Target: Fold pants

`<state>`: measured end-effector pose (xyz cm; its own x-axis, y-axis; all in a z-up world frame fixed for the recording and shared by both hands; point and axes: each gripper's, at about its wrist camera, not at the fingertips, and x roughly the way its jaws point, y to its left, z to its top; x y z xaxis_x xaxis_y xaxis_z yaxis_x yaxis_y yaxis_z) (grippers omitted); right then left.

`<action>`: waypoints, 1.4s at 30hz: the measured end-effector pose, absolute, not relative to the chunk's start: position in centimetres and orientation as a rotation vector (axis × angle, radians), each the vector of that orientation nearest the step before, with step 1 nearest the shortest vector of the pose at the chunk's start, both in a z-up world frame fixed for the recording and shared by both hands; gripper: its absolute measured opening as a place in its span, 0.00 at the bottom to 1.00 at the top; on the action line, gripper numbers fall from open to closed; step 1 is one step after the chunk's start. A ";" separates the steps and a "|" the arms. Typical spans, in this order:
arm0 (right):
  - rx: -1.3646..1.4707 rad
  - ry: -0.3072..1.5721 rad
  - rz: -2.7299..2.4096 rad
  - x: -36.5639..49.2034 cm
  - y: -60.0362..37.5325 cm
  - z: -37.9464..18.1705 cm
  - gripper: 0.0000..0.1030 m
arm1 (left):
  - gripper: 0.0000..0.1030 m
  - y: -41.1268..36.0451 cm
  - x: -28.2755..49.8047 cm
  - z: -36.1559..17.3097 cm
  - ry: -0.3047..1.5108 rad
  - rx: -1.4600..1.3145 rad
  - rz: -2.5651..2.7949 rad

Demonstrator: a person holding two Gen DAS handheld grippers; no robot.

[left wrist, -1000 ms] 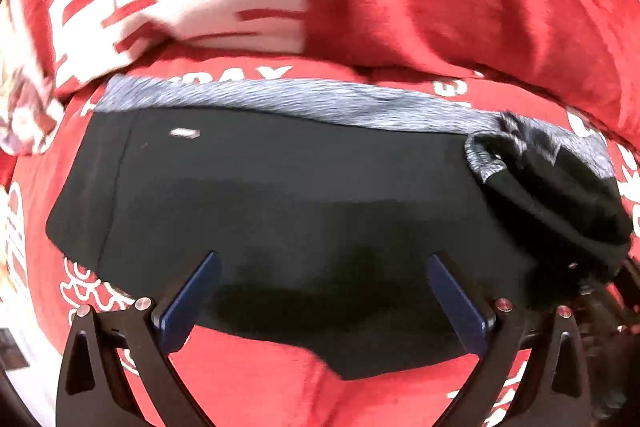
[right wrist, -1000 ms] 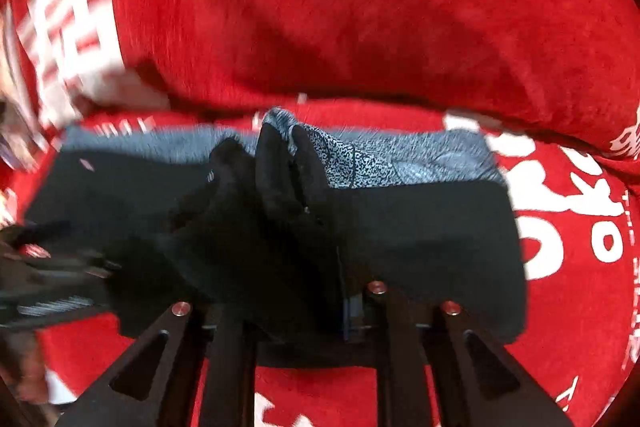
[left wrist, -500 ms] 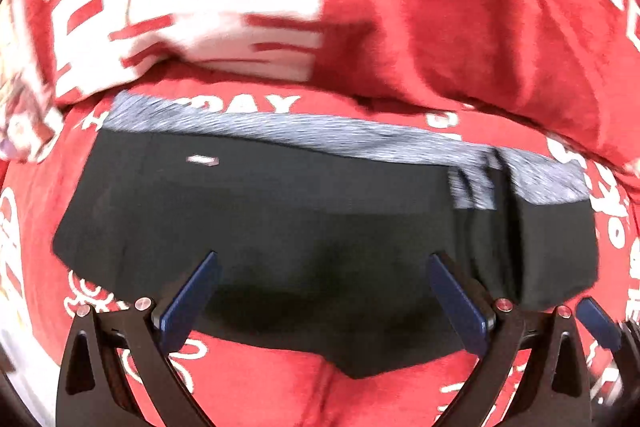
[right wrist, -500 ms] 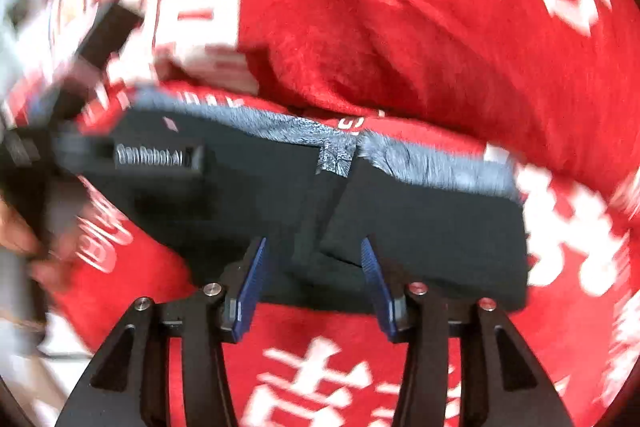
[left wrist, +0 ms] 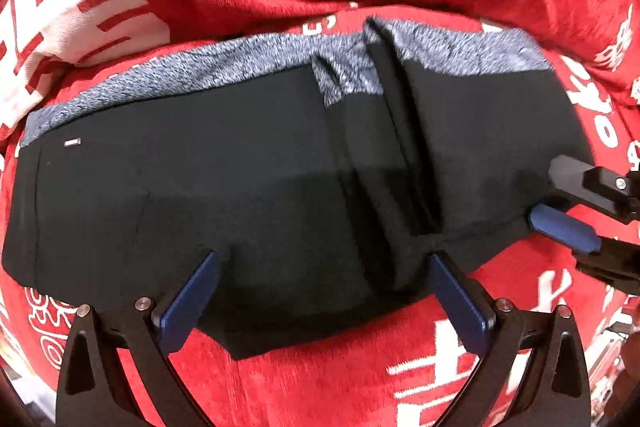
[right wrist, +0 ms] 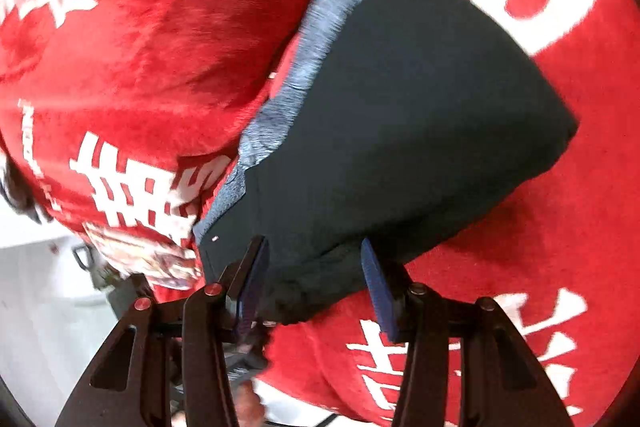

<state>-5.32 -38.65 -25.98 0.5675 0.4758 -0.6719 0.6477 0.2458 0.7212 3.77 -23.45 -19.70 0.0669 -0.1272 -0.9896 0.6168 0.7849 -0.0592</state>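
The black pants point(left wrist: 248, 187), with a grey speckled waistband point(left wrist: 224, 67) along their far edge, lie spread on a red blanket point(left wrist: 360, 379) printed with white characters. One end is already turned in over the middle, its folded edge running across the cloth from the waistband toward the near hem. The step in hand looks like the pause between folds.

The left claw point(left wrist: 324, 291) hangs over the near hem, pads wide apart and empty. The right claw point(right wrist: 316, 279) sits at the folded end — its jaws have just been opening and now stand half apart, the thick edge of the pants between the pads but not pinched.

Judging from this, the next move calls for the left claw to go to the unfolded end, far from the flap, grip hem and waistband corners, and carry them across — without dragging the finished flap loose.
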 end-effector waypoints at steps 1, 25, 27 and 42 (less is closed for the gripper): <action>1.417 1.045 -0.154 -5.3 -38.6 -26.4 0.51 | 1.00 -23.4 3.9 -19.7 1.409 0.413 -0.583; 1.476 1.099 -0.165 -4.4 -35.0 -29.5 0.04 | 1.00 -22.4 5.1 -18.8 1.373 0.456 -0.517; 1.434 1.099 -0.169 -4.3 -34.7 -29.3 0.04 | 1.00 -21.9 5.4 -18.3 1.370 0.455 -0.500; 0.923 1.166 -0.211 -3.3 -41.7 -20.1 0.47 | 0.99 -26.3 8.1 -14.0 1.362 0.259 -0.706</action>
